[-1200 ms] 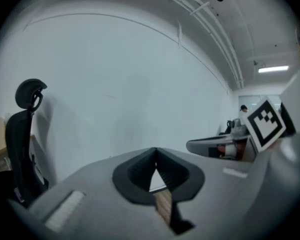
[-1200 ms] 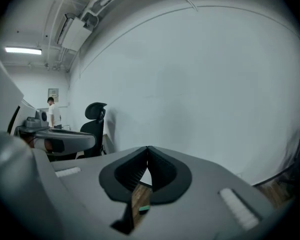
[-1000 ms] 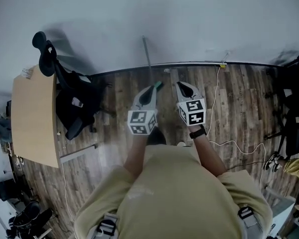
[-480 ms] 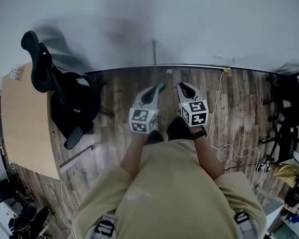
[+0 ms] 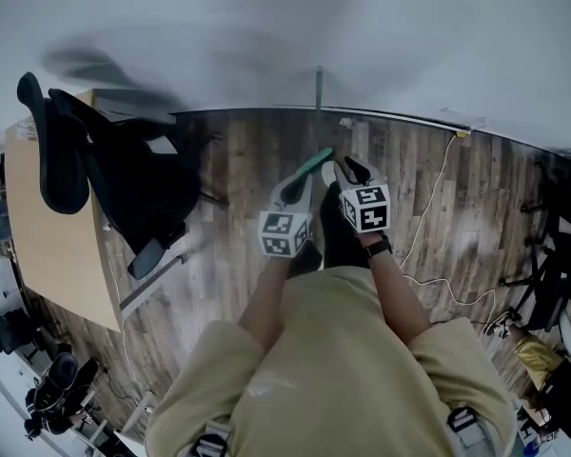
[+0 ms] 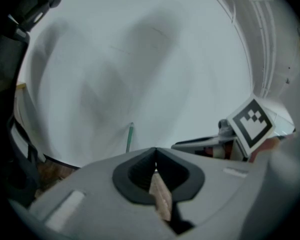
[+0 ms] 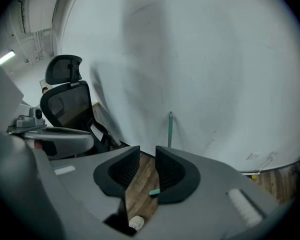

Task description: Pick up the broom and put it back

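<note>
From overhead in the head view, a person in a beige shirt holds the left gripper [image 5: 301, 181] and right gripper [image 5: 354, 169] side by side over a wooden floor [image 5: 238, 169]. Both point toward a white wall [image 5: 438, 36]. The broom [image 5: 318, 89] is apart from both grippers, its thin pole leaning upright against that wall straight ahead. A short green piece [image 5: 315, 162] shows by the left gripper's tip; what it belongs to is unclear. A black office chair [image 5: 124, 179] and a wooden desk [image 5: 52, 227] sit to the left. A white cable [image 5: 428, 198] trails across the floor at right.

Left gripper view: the jaws are pressed together at their tips with nothing between them. The broom's green pole rests on the wall beyond.

Right gripper view: the jaws stand slightly apart, having just been opening, and hold nothing. Only floor and the small green piece show in the gap. The broom pole rises against the wall just past the jaws, with the chair to its left.
</note>
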The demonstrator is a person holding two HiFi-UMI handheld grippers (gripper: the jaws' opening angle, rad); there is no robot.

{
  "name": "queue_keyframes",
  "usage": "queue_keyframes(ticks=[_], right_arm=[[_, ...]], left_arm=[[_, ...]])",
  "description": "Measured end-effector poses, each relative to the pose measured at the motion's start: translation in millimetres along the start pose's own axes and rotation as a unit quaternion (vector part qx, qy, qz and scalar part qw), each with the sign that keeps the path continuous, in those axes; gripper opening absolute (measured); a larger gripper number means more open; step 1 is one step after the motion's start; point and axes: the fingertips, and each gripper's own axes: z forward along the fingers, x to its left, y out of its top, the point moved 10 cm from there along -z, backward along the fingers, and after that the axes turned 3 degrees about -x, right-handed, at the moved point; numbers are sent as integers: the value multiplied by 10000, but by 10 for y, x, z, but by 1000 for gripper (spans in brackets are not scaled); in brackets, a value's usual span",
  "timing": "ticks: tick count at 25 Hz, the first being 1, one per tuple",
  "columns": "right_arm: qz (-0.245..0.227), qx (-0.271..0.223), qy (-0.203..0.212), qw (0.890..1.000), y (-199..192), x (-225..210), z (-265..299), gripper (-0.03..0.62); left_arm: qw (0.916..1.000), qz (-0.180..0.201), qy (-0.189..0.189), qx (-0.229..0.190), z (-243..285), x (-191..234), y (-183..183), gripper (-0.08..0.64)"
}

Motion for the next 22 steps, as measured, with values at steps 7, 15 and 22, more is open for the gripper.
queue_keyframes(ticks=[7,15,22], right_arm=[[552,548,-135,9969,-151,-373,826,123],[647,833,-36,9944,-297,-686,1757,207],[493,1029,291,9930,-332,-913,2518,252]], left_arm=[[9992,4,250,314,534,489,-44,0],[9981,-77,337,512,1020,1059,-139,0],[9969,-262,404,628,1363,1371,-224,0]])
